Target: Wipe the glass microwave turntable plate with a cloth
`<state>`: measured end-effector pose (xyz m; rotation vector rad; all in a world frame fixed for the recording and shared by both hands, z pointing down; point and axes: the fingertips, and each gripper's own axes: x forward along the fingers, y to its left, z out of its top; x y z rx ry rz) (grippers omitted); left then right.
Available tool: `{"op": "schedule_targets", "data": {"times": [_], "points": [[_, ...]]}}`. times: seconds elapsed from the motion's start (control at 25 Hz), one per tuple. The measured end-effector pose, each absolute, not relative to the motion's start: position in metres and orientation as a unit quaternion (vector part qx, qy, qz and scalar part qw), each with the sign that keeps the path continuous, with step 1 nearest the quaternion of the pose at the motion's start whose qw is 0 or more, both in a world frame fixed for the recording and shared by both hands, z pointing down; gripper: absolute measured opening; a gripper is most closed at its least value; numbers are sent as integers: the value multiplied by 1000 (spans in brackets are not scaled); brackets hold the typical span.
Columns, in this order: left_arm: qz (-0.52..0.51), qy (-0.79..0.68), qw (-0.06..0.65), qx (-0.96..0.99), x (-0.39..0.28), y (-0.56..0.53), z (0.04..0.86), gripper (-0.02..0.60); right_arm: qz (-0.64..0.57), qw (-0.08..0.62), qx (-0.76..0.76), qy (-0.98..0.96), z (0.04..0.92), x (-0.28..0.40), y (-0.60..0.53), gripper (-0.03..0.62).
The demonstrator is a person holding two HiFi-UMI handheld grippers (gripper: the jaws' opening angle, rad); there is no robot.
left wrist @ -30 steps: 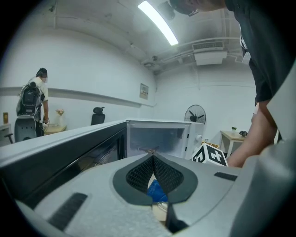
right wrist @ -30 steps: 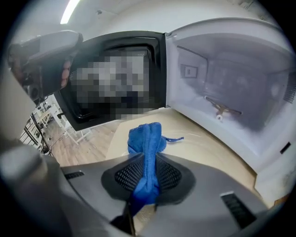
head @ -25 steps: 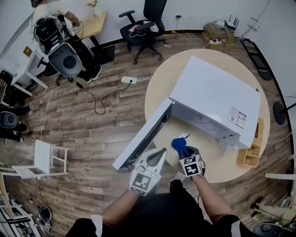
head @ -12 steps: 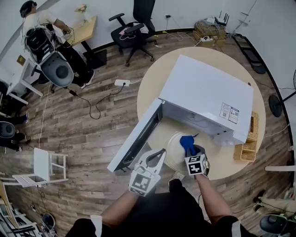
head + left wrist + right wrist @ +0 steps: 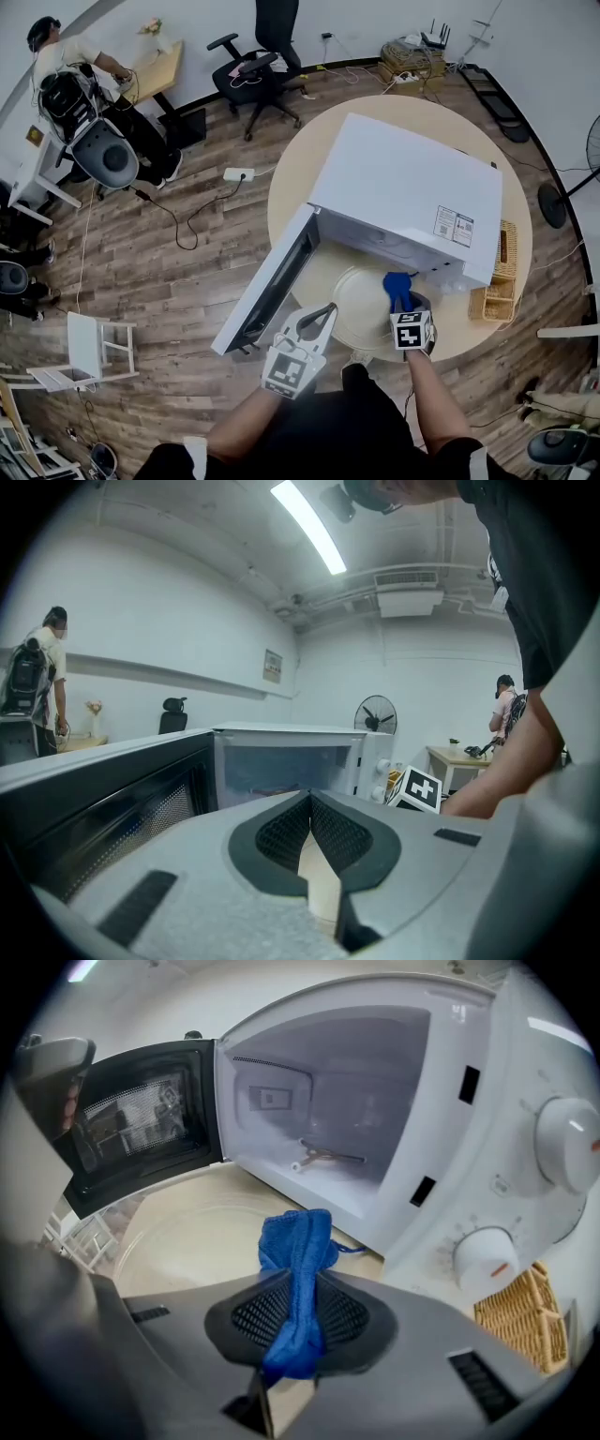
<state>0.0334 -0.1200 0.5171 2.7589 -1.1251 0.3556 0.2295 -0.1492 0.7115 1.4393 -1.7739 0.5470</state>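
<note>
The round glass turntable plate (image 5: 364, 305) lies on the table in front of the white microwave (image 5: 403, 202), whose door (image 5: 267, 281) hangs open to the left. My right gripper (image 5: 403, 305) is shut on a blue cloth (image 5: 397, 284) at the plate's right edge. In the right gripper view the cloth (image 5: 296, 1241) bunches up out of the jaws over the plate (image 5: 183, 1241), with the empty microwave cavity (image 5: 347, 1119) behind. My left gripper (image 5: 319, 315) hovers near the plate's near-left edge, shut with nothing in it; its view looks level at the microwave (image 5: 281, 761).
A wicker basket (image 5: 494, 292) sits at the table's right edge beside the microwave. The table's front edge is close under both grippers. On the floor are an office chair (image 5: 258, 61), a white stool (image 5: 86, 345) and a cable with a power strip (image 5: 234, 174). A person sits far left.
My right gripper has carried the blue cloth rightward across the plate to its right edge. The left gripper has stayed put. The head view has shifted a little.
</note>
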Motion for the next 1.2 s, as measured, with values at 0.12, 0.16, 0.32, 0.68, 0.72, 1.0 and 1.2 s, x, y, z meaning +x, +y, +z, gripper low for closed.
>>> {"op": "schedule_targets", "data": {"times": [0.12,0.16,0.32,0.68,0.72,1.0,1.2], "points": [[119,-371,74,918,36,-120,519,6,217,380,576,-690,711,244,-152,73],[118,-370,76,918,35,-120,519,6,218,379,581,-687,711,248,-152,73],[115,-376,85,916,31,-121,519,6,224,382,592,-674,712,262,-148,73],[114,-384,92,912,26,-118,523,5,216,379,587,-682,702,252,-150,74],[114,-386,94,911,25,-117,524,6,214,375,587,-685,699,248,-149,74],[117,-390,90,909,16,-111,527,6,226,313,569,-726,675,197,-140,75],[122,-395,96,906,3,-104,534,6,232,306,535,-752,667,154,-130,77]]}}
